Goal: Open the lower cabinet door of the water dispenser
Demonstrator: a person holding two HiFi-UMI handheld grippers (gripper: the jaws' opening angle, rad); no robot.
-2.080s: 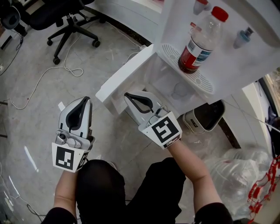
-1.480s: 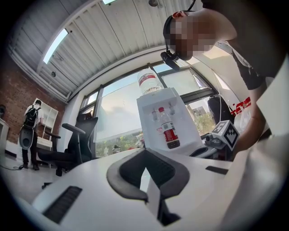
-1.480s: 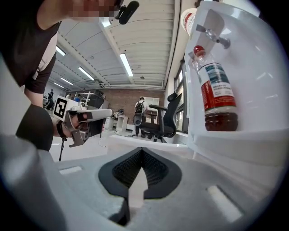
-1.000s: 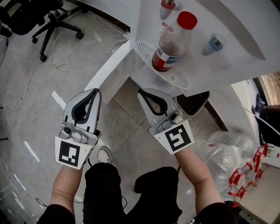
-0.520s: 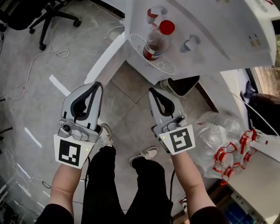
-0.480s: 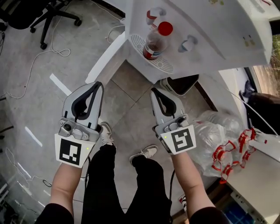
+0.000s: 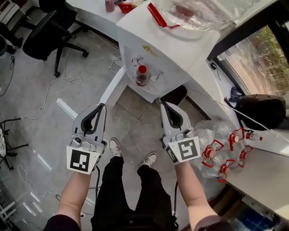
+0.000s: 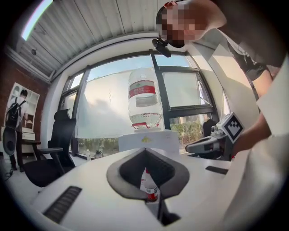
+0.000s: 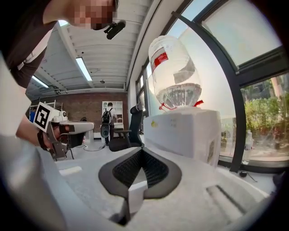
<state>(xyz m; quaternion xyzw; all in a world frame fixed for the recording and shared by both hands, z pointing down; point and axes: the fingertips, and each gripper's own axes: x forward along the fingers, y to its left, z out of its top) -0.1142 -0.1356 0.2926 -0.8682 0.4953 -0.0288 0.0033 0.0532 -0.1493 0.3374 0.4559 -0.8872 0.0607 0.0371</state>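
The white water dispenser (image 7: 165, 45) stands ahead and below me, with an upturned water jug (image 7: 203, 11) on top. Its lower cabinet door (image 7: 113, 85) hangs open to the left. A red-capped bottle (image 7: 142, 76) stands on its drip tray. My left gripper (image 7: 101, 107) and right gripper (image 7: 162, 104) are held side by side in the air, short of the dispenser, both shut and empty. The left gripper (image 8: 145, 150) looks level at the dispenser (image 8: 149, 140) and the bottle (image 8: 150, 189). Past the right gripper (image 9: 142, 151) the dispenser (image 9: 189, 131) and jug (image 9: 176, 76) show.
A black office chair (image 7: 49, 36) stands on the floor at the left, with cables (image 7: 45, 99) trailing near it. A dark bin (image 7: 174, 95) sits right of the dispenser. Clear plastic bags (image 7: 210, 133) and red-and-white parts (image 7: 230, 151) lie at the right. My shoes (image 7: 115, 146) are below the grippers.
Both grippers have risen well up and away from the open cabinet as the person stood. The dispenser now looks smaller and farther. Both grippers stayed shut.
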